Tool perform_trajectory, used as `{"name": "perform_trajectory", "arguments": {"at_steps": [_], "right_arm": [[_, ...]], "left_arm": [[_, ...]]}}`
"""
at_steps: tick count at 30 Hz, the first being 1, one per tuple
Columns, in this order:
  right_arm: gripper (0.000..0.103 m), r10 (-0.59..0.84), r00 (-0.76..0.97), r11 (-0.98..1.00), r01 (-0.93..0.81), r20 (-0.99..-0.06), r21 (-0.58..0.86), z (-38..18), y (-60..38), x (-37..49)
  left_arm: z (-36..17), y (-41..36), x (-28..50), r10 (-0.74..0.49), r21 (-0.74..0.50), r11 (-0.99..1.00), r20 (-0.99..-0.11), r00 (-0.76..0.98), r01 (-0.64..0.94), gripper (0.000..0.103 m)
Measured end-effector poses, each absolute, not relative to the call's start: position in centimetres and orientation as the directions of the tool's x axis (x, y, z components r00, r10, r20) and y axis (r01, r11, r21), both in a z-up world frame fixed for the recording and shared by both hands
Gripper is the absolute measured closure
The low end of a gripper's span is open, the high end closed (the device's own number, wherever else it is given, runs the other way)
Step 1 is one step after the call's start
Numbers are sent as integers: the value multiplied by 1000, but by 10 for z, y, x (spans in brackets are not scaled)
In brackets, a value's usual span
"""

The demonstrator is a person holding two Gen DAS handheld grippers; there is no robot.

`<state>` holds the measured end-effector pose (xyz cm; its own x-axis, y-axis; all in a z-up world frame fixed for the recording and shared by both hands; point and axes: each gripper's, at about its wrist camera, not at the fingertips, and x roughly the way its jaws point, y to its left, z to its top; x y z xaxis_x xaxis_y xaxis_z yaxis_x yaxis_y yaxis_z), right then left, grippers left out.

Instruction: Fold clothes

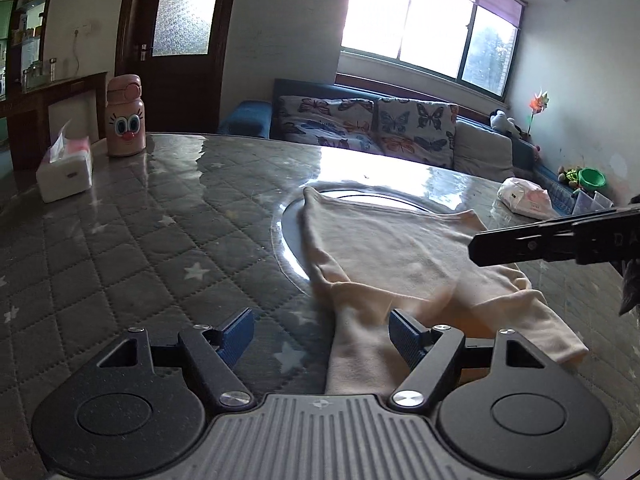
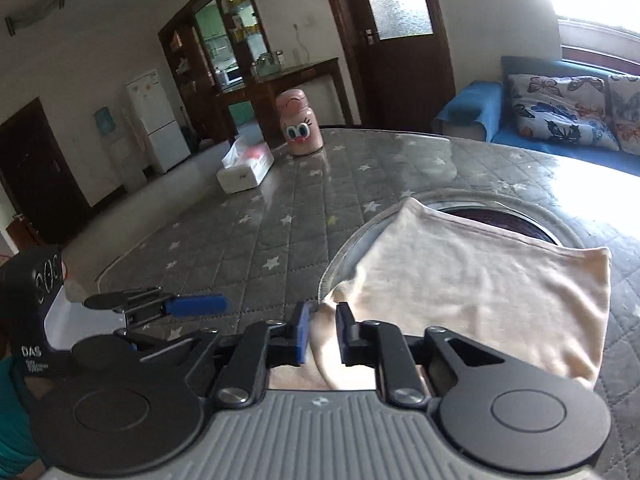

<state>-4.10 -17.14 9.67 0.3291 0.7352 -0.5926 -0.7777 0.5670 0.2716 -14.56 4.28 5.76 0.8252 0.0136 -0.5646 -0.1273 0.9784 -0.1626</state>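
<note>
A cream garment (image 1: 400, 248) (image 2: 480, 280) lies flat on the table, partly over a round glass turntable (image 1: 288, 220). Two tube-like ends of it point toward me. My left gripper (image 1: 322, 334) hovers open over the nearer left tube, with nothing between its pads; its right finger (image 1: 408, 338) stands above the cloth. One of its blue pads (image 2: 196, 305) shows at the left of the right wrist view. My right gripper (image 2: 323, 332) (image 1: 478, 249) hangs over the garment's right side. Its jaws stand a narrow gap apart, and a ridge of the cloth shows in that gap without being pinched.
The table (image 1: 140, 248) has a grey quilted star cover under glass. A pink cartoon bottle (image 1: 125, 116) and a tissue box (image 1: 66, 172) stand at the far left. A wipes pack (image 1: 526, 198) lies at the far right. A blue sofa (image 1: 248, 118) with butterfly cushions runs behind.
</note>
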Motion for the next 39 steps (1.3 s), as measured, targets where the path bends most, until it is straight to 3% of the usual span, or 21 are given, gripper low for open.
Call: {"name": "perform_trajectory", "arguments": {"at_steps": [5, 14, 19, 22, 29, 33, 35, 39], "right_arm": [[86, 676, 407, 631, -750, -614, 198, 98, -203, -37], [86, 496, 473, 753, -652, -728, 89, 47, -263, -34], [86, 491, 476, 774, -622, -730, 115, 33, -279, -30], [86, 507, 499, 769, -630, -703, 107, 42, -279, -26], [82, 522, 507, 759, -643, -686, 102, 36, -268, -10], [74, 528, 510, 754, -650, -679, 97, 35, -266, -9], [75, 525, 505, 751, -654, -685, 94, 33, -268, -7], [81, 512, 517, 766, -637, -687, 91, 29, -272, -7]], "left_arm": [[67, 28, -140, -50, -178, 983, -537, 842, -55, 28], [55, -32, -110, -257, -167, 966, -555, 791, 197, 62], [42, -30, -97, -190, -101, 982, -597, 780, 161, 61], [44, -22, -98, -136, -50, 990, -589, 797, 133, 47], [36, -13, -100, -147, -38, 987, -623, 769, 157, 49], [32, -11, -96, -153, -43, 986, -636, 756, 163, 82], [34, -10, -94, -144, -39, 987, -632, 761, 155, 90], [47, -7, -93, -136, -37, 989, -594, 793, 142, 91]]}}
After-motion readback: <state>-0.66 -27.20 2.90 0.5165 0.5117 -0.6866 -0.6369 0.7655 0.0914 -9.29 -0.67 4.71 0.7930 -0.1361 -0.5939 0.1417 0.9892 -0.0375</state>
